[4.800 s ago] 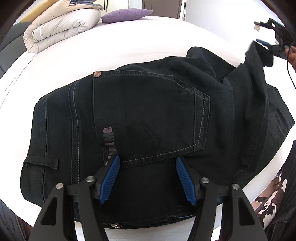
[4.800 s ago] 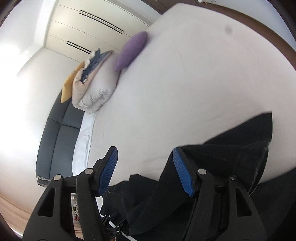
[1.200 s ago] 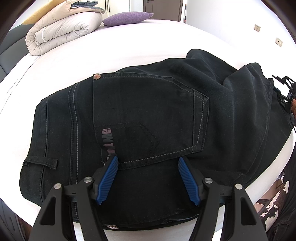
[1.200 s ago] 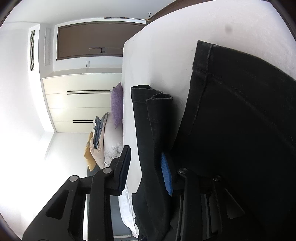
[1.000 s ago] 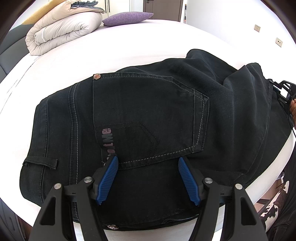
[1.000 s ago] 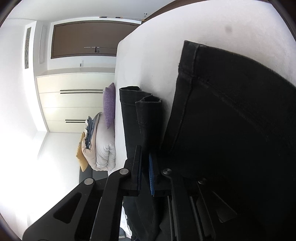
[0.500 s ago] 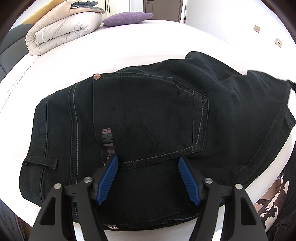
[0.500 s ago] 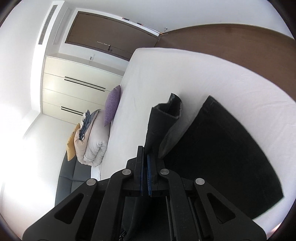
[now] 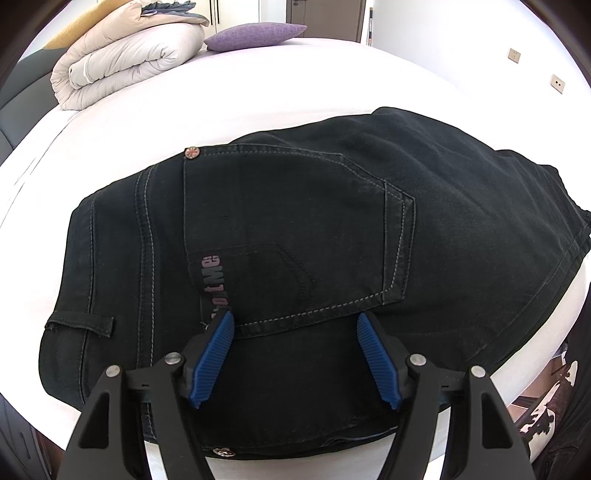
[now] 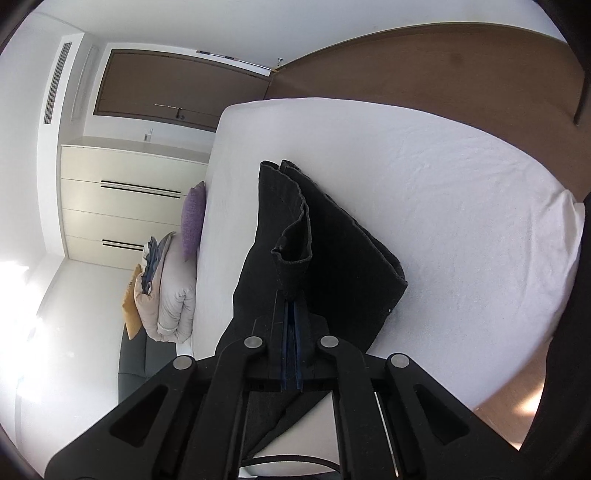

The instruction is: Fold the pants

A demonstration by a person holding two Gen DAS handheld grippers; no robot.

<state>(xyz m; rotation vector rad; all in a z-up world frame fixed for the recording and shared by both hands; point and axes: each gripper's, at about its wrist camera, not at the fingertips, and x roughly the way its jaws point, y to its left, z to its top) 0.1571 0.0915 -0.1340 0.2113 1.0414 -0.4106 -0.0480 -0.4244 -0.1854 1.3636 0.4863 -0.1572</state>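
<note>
I see the black jeans (image 9: 295, 240) lying folded on the white bed (image 9: 258, 92), back pocket up. My left gripper (image 9: 295, 350) sits spread wide at 6 o'clock over the waistband. My right gripper (image 10: 293, 325) is pinching the raised leg hems (image 10: 291, 221). A purple pillow (image 9: 255, 35) rests at 12 o'clock.

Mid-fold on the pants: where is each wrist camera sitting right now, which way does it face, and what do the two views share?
Left wrist: low over the near bed edge, facing across the black pants toward the folded duvet; the left gripper shows, open above the waistband.
Right wrist: rolled sideways, looking along the white bed toward the wardrobe; the right gripper shows, shut on pants fabric.
Shared: pants, bed, duvet, purple pillow.
</note>
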